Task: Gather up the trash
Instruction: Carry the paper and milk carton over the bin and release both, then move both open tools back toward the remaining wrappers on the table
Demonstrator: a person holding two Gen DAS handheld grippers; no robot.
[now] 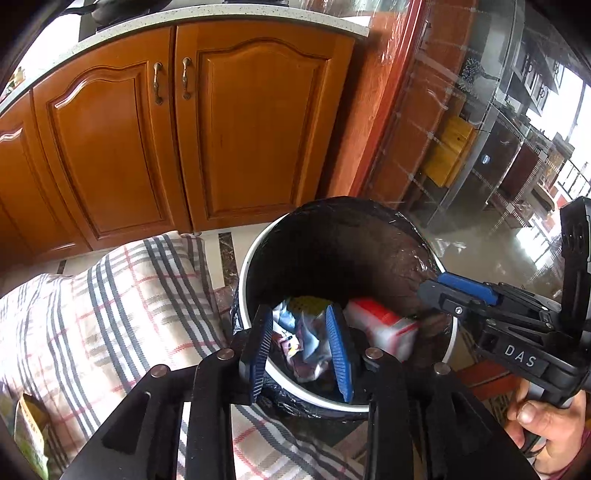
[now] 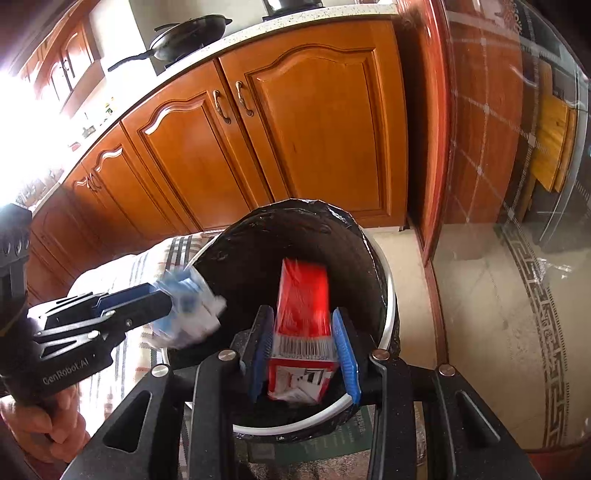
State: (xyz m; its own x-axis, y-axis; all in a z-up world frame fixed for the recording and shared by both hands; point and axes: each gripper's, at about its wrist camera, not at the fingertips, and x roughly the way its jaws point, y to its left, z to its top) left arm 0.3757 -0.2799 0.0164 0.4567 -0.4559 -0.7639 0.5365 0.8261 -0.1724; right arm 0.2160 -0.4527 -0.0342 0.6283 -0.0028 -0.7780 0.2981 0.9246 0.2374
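A round bin (image 1: pixel 248 266) lined with a black bag stands on the floor; it also shows in the right wrist view (image 2: pixel 388 269). My left gripper (image 1: pixel 301 345) is over the bin mouth, jaws apart, with a crumpled blue and white wrapper (image 1: pixel 306 334) between the pads; the wrapper (image 2: pixel 188 310) looks blurred at its tips in the right wrist view. My right gripper (image 2: pixel 304 354) is over the bin, jaws apart, with a red and white carton (image 2: pixel 303 332) between the pads, blurred. The carton (image 1: pixel 380 326) shows inside the bin in the left wrist view.
Wooden cabinet doors (image 1: pixel 255 125) stand behind the bin under a speckled counter (image 2: pixel 280 22) with a black pan (image 2: pixel 188 37). A plaid cloth (image 1: pixel 110 306) covers a surface left of the bin. A glass door (image 2: pixel 517 184) is at the right.
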